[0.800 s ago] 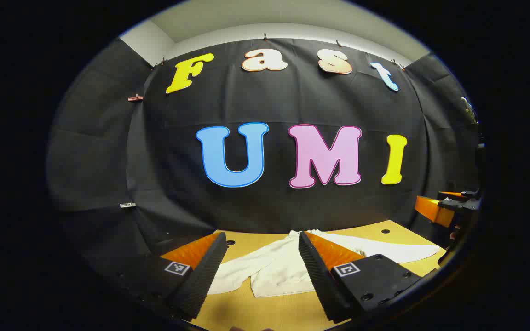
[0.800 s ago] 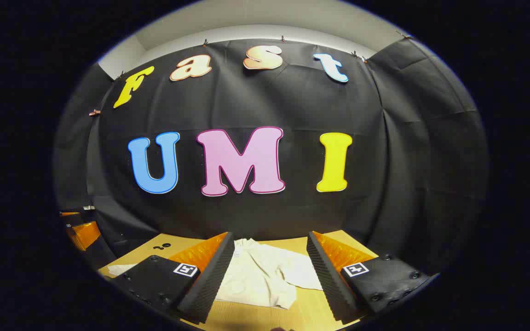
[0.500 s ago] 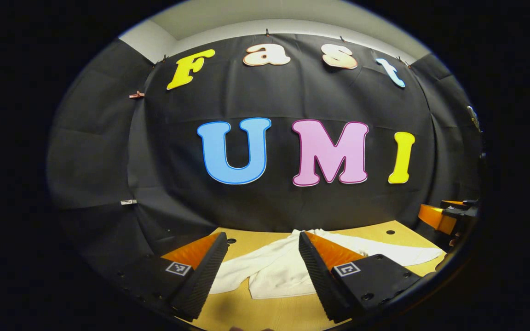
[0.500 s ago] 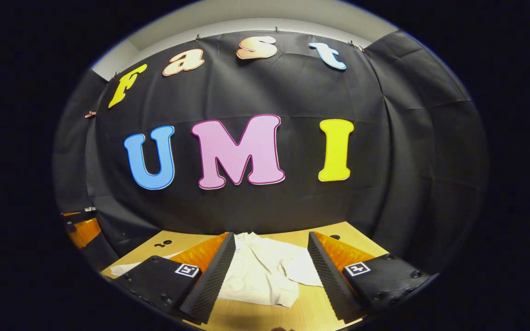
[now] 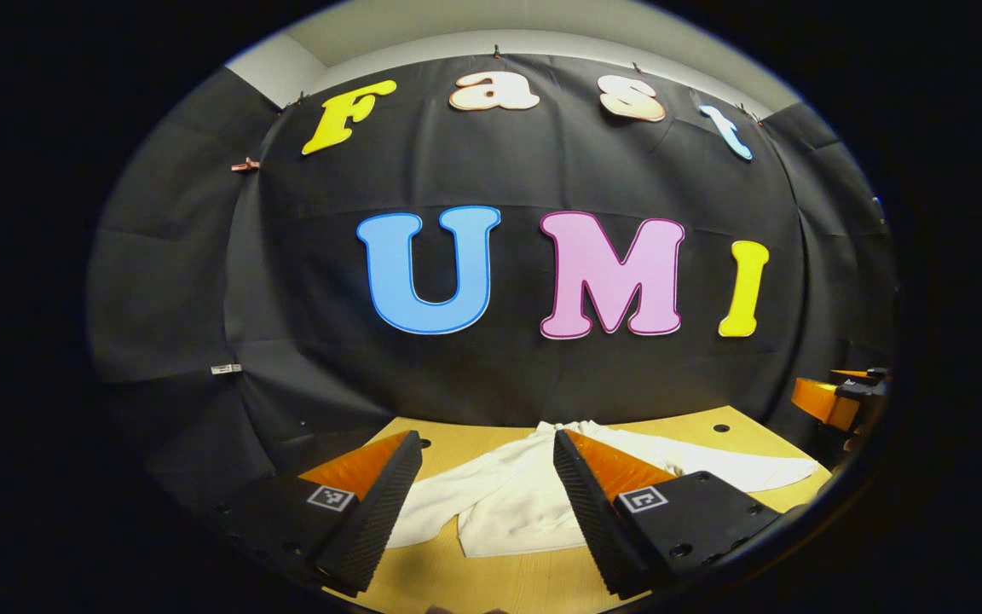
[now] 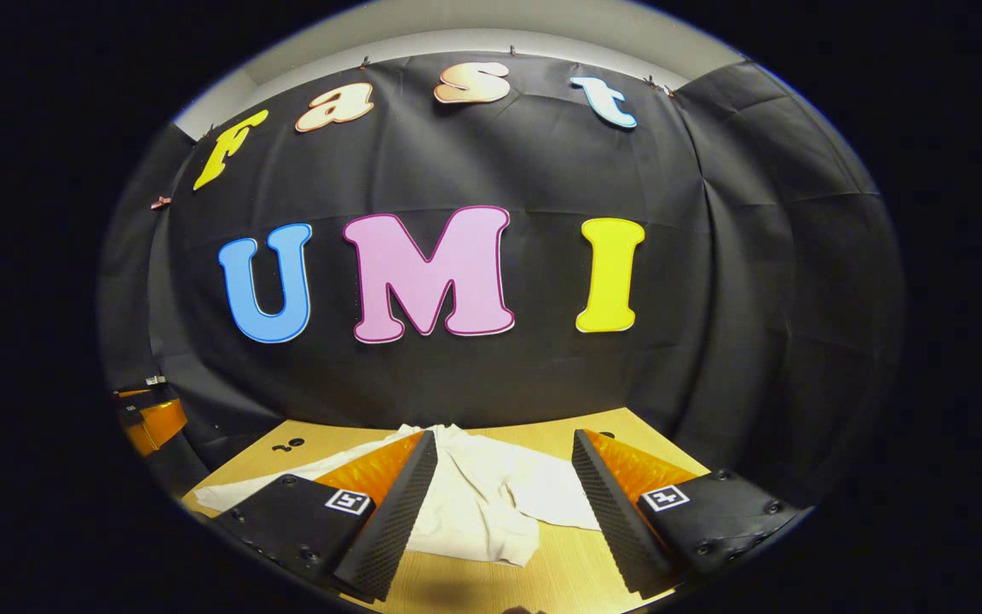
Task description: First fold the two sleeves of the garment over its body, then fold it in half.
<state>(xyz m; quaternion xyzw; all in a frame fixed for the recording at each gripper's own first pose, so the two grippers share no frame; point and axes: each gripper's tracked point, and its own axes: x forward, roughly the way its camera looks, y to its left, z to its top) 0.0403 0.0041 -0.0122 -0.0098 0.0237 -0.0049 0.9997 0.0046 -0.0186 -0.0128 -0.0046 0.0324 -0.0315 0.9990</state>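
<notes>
Meanwhile: both grippers wide, garment flat on the desk

Meanwhile, the white garment (image 5: 508,503) lies spread on the wooden desk (image 5: 491,580), just in front of the black cloth wall (image 5: 491,375). In the left gripper view, the left gripper (image 5: 487,503) hangs above the near edge of the desk with its jaws spread wide and nothing between them; the garment's body shows through the gap, beyond the fingertips and not touched by them. One sleeve runs out from the garment's body toward the left finger, and the other sleeve (image 5: 738,469) stretches away from the body past the right finger, lying flat on the desk. Neither sleeve is folded over the body.

In the right gripper view, the right gripper (image 6: 504,503) is likewise wide apart and grips nothing, held above the desk (image 6: 559,571) short of the garment (image 6: 491,503). The garment's hem looks rumpled at the near corner. One sleeve (image 6: 235,490) reaches out from the garment's body behind the left finger.

Well off to the side of the garment, the other gripper shows at the edge of each view; whether its jaws stand apart cannot be told from there.
</notes>
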